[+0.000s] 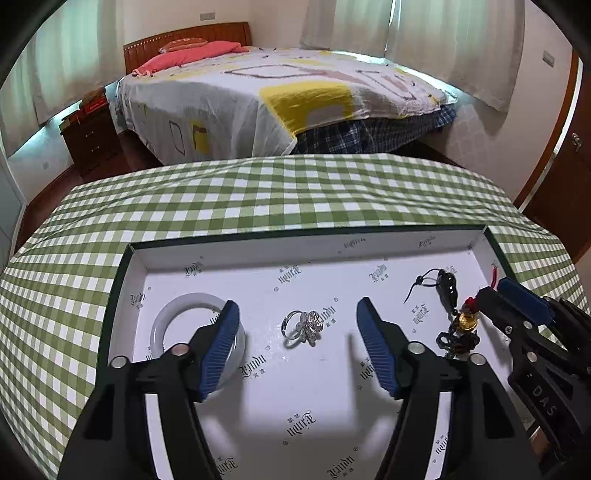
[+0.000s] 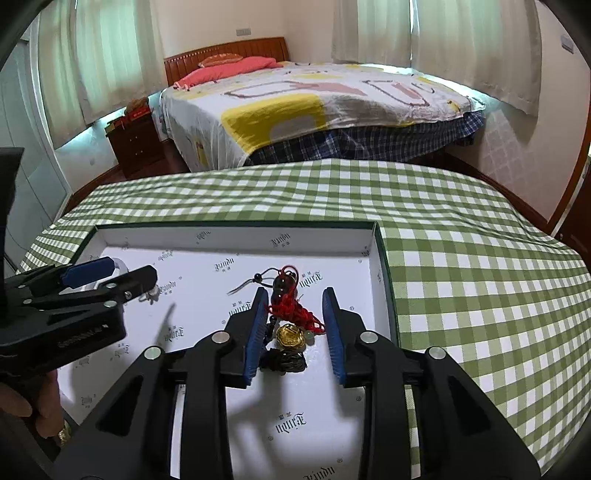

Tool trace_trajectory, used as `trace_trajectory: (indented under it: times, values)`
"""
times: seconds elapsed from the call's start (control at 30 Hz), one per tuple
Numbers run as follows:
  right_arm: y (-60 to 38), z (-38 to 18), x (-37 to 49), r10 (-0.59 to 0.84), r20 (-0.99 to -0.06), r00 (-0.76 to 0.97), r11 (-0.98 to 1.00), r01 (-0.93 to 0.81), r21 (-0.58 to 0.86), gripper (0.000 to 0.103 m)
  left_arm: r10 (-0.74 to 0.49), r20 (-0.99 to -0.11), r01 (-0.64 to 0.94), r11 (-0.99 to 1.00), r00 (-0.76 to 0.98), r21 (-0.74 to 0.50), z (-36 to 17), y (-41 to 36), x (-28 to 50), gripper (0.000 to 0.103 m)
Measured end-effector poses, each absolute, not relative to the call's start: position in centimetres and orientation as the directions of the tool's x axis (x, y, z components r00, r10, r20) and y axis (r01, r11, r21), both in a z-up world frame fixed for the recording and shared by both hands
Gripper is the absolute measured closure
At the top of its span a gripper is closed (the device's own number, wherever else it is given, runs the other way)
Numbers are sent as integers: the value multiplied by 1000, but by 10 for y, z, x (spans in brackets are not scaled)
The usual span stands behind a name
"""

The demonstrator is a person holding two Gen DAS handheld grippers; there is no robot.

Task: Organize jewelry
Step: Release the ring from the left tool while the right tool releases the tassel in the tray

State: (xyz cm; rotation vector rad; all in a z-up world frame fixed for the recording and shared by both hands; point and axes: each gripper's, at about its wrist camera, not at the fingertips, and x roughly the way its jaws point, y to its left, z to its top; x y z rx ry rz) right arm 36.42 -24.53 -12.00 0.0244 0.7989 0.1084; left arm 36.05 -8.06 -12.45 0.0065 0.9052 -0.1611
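Inside a white tray on a green checked cloth, the left gripper hangs spread open over a flower ring; the right gripper, also open, straddles a red-corded gold charm; a pale bangle lies left.

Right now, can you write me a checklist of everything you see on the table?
Surface: green checked tablecloth with a shallow white-lined box on it.
Job's things: in the box, a pale bangle, a silver flower ring and a red-corded gold charm.
Clutter: nothing seen.
Grippers: left gripper open on either side of the ring; right gripper open on either side of the charm.
Cables: nothing seen.
Surroundings: bed, nightstand, curtains.
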Motion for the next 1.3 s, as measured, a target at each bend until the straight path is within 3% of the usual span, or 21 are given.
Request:
trace_trajectory:
  times: [0.17,0.33,0.67,0.93,1.3]
  values:
    - [-246,-104,350,111,-674,730,994,-87,69,65,-142,-732,136,988,666,-69,-115,-75,352,29]
    - [-244,-88,330,112,-633,766,994,-90,66,59,-152,-677,127,988,720,-86,-100,-65,337,29]
    - [-236,-69,285,107,-582,806,994,-92,56,58,-107,-548,98,994,830,-46,-71,-47,272,27]
    - [-221,-71,240,120,-582,804,993,-107,56,58,-106,-550,65,994,828,-93,-68,-22,222,27]
    - [-205,-91,180,141,-615,776,990,-128,65,58,-56,-578,24,998,814,-62,-84,2,166,27]
